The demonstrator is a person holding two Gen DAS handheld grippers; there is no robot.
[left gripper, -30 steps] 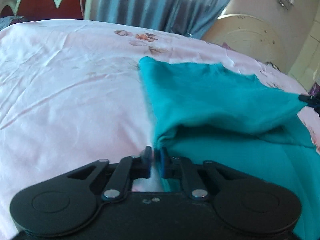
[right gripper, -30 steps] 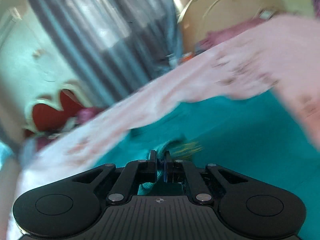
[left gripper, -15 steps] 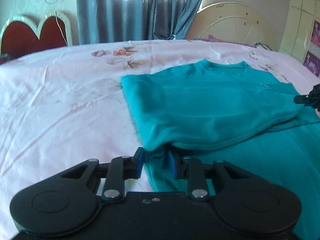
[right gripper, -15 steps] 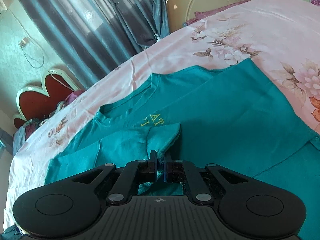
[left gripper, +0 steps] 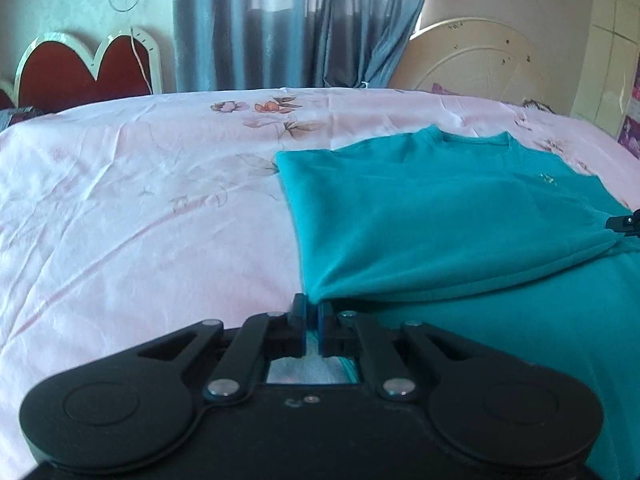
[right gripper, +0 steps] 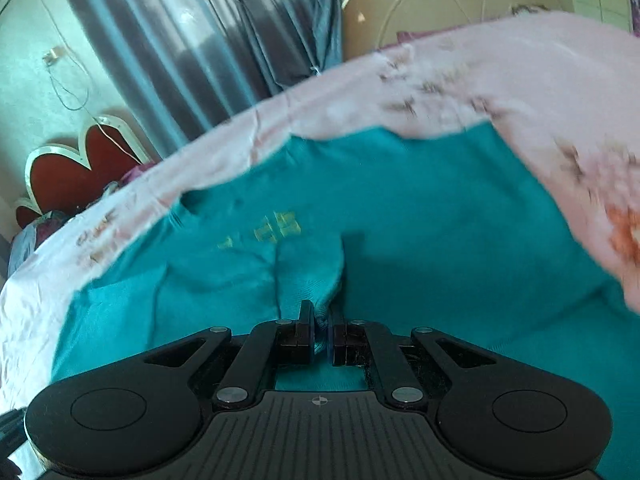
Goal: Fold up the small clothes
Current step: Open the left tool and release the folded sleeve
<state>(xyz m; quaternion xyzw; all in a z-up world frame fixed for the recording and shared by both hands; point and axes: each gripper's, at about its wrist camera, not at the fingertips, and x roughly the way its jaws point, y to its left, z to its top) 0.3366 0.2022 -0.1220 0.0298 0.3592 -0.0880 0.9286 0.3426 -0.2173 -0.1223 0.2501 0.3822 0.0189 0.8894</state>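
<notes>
A teal T-shirt (left gripper: 440,216) with yellow lettering (right gripper: 276,230) lies on the pink floral bedsheet (left gripper: 140,220). Its left side is folded over the middle. My left gripper (left gripper: 312,316) is nearly shut, with the corner of the folded edge at its fingertips. My right gripper (right gripper: 321,324) pinches the other corner of the folded flap, low over the shirt. The right gripper's tip also shows at the right edge of the left wrist view (left gripper: 624,222).
A red heart-shaped headboard (left gripper: 80,68) and grey-blue curtains (left gripper: 288,24) stand behind the bed. A round cream panel (left gripper: 480,60) leans at the back right. Bare pink sheet (right gripper: 520,80) surrounds the shirt.
Both grippers carried the shirt's left side over onto the body and lowered it. The left gripper opened half a second ago and has closed up again. The right view is blurred from motion.
</notes>
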